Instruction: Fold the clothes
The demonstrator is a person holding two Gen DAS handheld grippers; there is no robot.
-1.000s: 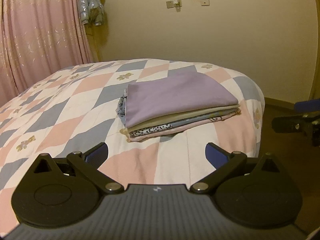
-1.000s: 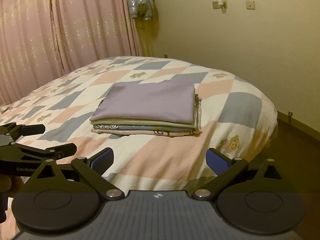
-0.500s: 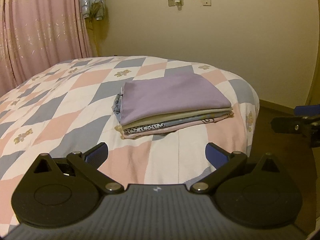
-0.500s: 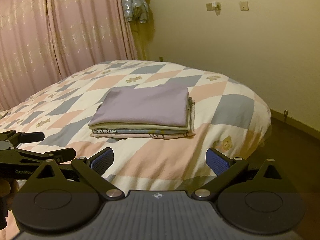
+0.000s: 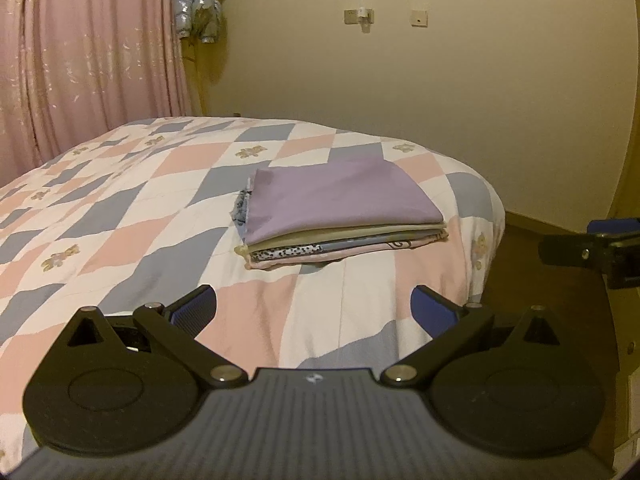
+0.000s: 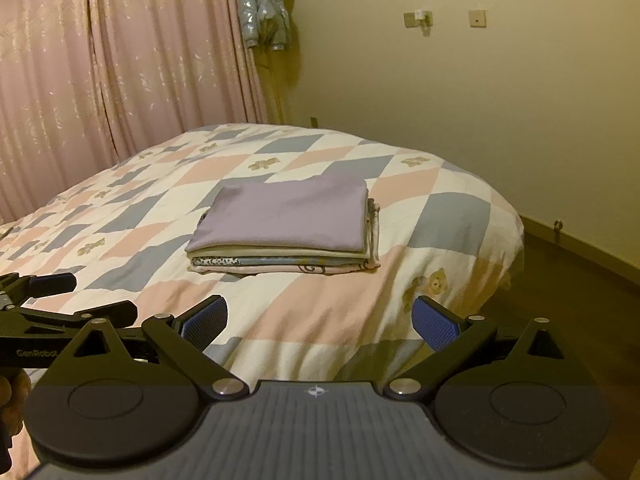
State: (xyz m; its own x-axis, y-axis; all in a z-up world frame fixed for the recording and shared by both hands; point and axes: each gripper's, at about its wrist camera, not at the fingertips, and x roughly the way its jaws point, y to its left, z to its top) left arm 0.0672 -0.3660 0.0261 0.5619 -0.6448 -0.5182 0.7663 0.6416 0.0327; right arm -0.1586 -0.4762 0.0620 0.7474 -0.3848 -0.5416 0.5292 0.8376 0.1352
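the bed with its checked quilt carries one neat stack of folded clothes near the foot end, purple piece on top, so folding looks done to me and nothing loose shows. my left gripper and right gripper hang short of it, jaws spread wide, holding nothing.

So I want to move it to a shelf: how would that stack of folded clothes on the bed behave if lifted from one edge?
The stack of folded clothes would probably sag and slide apart: it is thin, loose fabric layers. The lilac top piece likely peels off first, since nothing binds it. It looks light; the layers lie flat on the quilt.
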